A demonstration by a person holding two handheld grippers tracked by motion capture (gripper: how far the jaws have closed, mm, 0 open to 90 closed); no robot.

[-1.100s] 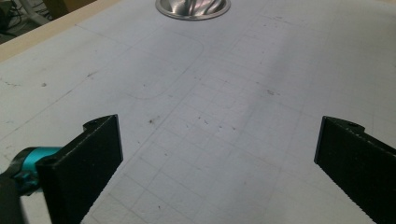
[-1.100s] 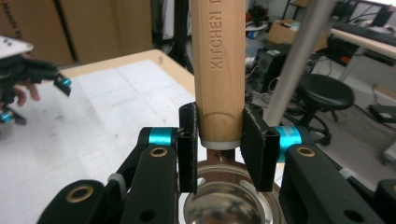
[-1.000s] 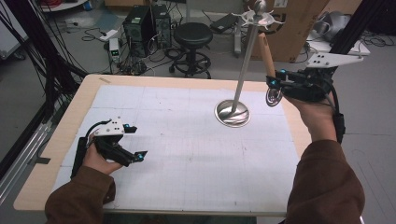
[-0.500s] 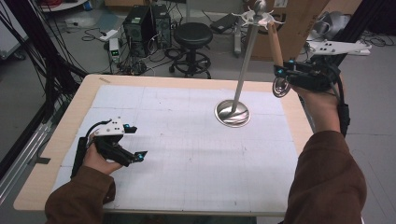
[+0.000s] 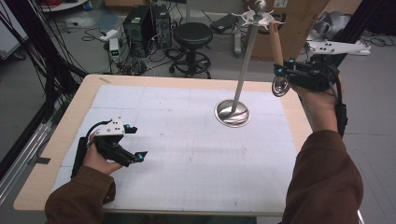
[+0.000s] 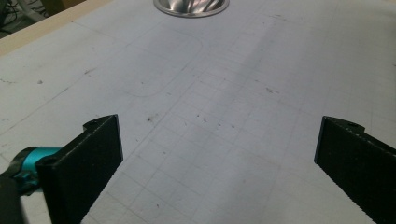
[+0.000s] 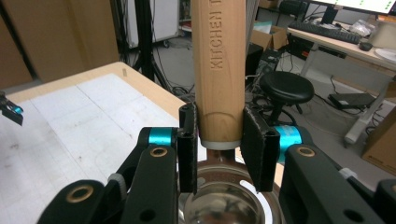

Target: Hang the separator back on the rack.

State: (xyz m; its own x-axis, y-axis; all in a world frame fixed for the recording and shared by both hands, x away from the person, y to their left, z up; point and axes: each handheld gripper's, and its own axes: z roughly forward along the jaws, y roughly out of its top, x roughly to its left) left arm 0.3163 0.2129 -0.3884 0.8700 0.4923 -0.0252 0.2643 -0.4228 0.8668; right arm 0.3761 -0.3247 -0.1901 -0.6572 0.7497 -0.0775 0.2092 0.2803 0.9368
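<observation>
A: What has changed from a second ago?

B: The right gripper (image 5: 283,77) has lifted the ladle (image 5: 277,51) higher and carried it farther from the stand's base, out past the table's right edge. The wooden handle now reaches up to the hooks at the top of the stand (image 5: 243,70). The left gripper (image 5: 132,142) has stayed put.

A: What is the ladle like?

B: It has a round, pale wooden handle (image 7: 218,70) with letters pressed into it, and a shiny metal bowl (image 7: 229,200) hanging just below the jaws. The stand is a slim polished pole on a round, dished metal base (image 6: 191,4), with small white hooks (image 5: 256,16) at the top.

A: And the grip?

B: The right gripper's two black jaws pinch the lower end of the handle from both sides, with the handle upright between them. The left gripper rests low over the white gridded mat (image 6: 224,93), well apart from the stand, its jaws spread wide with nothing between them
</observation>
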